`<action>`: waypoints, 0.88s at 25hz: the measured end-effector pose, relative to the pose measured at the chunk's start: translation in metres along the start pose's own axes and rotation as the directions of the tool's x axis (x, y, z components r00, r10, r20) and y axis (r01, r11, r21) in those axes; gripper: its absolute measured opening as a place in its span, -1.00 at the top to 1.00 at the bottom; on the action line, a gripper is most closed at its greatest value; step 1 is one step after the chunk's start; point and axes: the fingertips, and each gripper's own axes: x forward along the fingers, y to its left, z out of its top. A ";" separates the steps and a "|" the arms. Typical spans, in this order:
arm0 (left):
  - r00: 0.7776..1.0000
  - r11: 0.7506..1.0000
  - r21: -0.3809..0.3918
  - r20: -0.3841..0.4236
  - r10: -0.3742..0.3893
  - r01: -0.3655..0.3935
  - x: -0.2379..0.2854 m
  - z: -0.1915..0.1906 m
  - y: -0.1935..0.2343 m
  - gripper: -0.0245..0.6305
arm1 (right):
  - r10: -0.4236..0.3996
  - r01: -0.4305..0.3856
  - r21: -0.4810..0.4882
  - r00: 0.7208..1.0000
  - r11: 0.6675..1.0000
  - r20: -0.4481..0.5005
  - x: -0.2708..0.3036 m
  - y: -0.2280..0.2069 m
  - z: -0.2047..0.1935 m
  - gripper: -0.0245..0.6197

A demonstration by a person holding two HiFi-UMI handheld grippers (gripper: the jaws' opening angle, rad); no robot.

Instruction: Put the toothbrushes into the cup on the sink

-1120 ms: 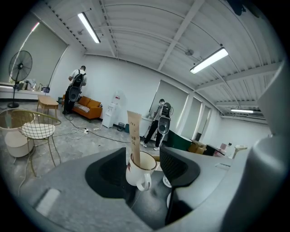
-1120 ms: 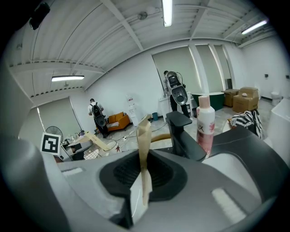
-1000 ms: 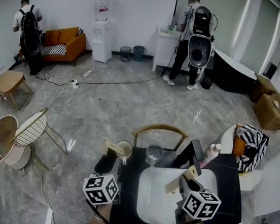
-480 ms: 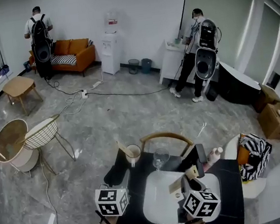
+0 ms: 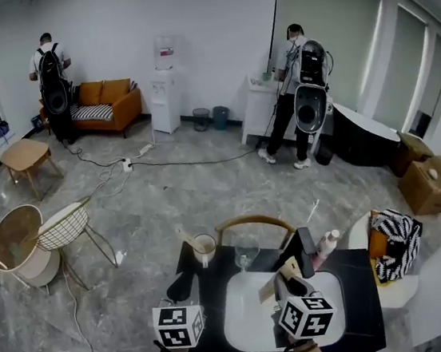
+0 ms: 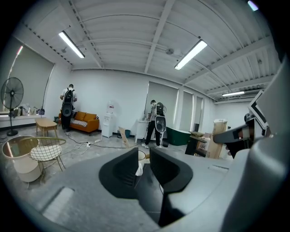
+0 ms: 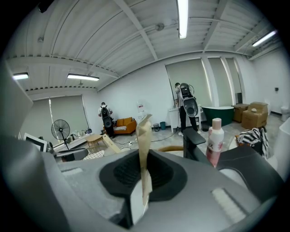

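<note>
A beige cup [image 5: 204,249] stands at the far left of the black sink counter [image 5: 362,299], with one paper-wrapped toothbrush [image 5: 187,238] leaning out of it. My left gripper [image 5: 182,286] hovers a little short of the cup. Its jaws have just been closing to a narrow gap and nothing is between them. In the left gripper view the left gripper [image 6: 144,157] points at the cup [image 6: 141,155] and the toothbrush in the cup [image 6: 123,136]. My right gripper [image 5: 288,283] is over the white basin [image 5: 244,321], shut on a second wrapped toothbrush [image 7: 144,140] that stands upright between the right gripper's [image 7: 145,168] pads.
A clear glass [image 5: 246,250] stands behind the basin, a black faucet [image 5: 303,242] and a pink-capped bottle [image 5: 326,244] to its right. A wooden chair [image 5: 253,225] is behind the counter. Two people with backpacks stand far across the room.
My left gripper drew back from the cup toward the counter's near edge and its jaws narrowed; the toothbrush stayed in the cup. The right gripper rose slightly with its toothbrush.
</note>
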 end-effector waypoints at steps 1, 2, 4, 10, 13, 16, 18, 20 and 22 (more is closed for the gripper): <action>1.000 1.000 0.002 -0.001 0.005 -0.005 -0.002 0.000 0.000 0.71 | 0.001 -0.001 -0.006 1.000 1.000 0.003 -0.002 0.001 0.001 0.81; 1.000 1.000 0.004 0.000 0.007 -0.007 -0.003 0.000 0.000 0.76 | 0.001 -0.001 -0.011 1.000 1.000 0.006 -0.004 0.002 0.001 0.81; 1.000 1.000 0.008 0.002 0.007 -0.007 -0.005 0.000 0.000 0.81 | 0.000 0.001 -0.018 1.000 1.000 0.011 -0.007 0.003 0.002 0.81; 1.000 1.000 0.011 -0.004 -0.003 0.003 -0.006 0.000 -0.005 0.89 | -0.008 0.008 -0.018 1.000 1.000 0.017 -0.012 0.005 0.003 0.81; 1.000 1.000 0.013 -0.013 -0.002 0.002 -0.005 -0.003 -0.006 0.90 | -0.008 0.008 -0.018 1.000 1.000 0.017 -0.010 0.005 0.003 0.81; 1.000 1.000 0.012 -0.017 -0.001 0.001 -0.003 -0.004 -0.003 0.90 | -0.008 0.009 -0.015 1.000 1.000 0.014 -0.007 0.005 0.002 0.81; 1.000 1.000 0.012 -0.019 -0.002 0.002 -0.003 -0.004 -0.001 0.90 | -0.008 0.008 -0.014 1.000 1.000 0.013 -0.004 0.006 0.002 0.81; 1.000 1.000 0.013 -0.019 -0.002 0.002 -0.001 -0.004 -0.001 0.90 | -0.004 0.004 -0.012 1.000 1.000 0.014 -0.002 0.006 0.003 0.81; 1.000 1.000 0.012 -0.021 0.000 0.000 0.000 -0.004 -0.002 0.90 | 0.001 -0.001 -0.009 1.000 1.000 0.018 0.001 0.004 0.007 0.81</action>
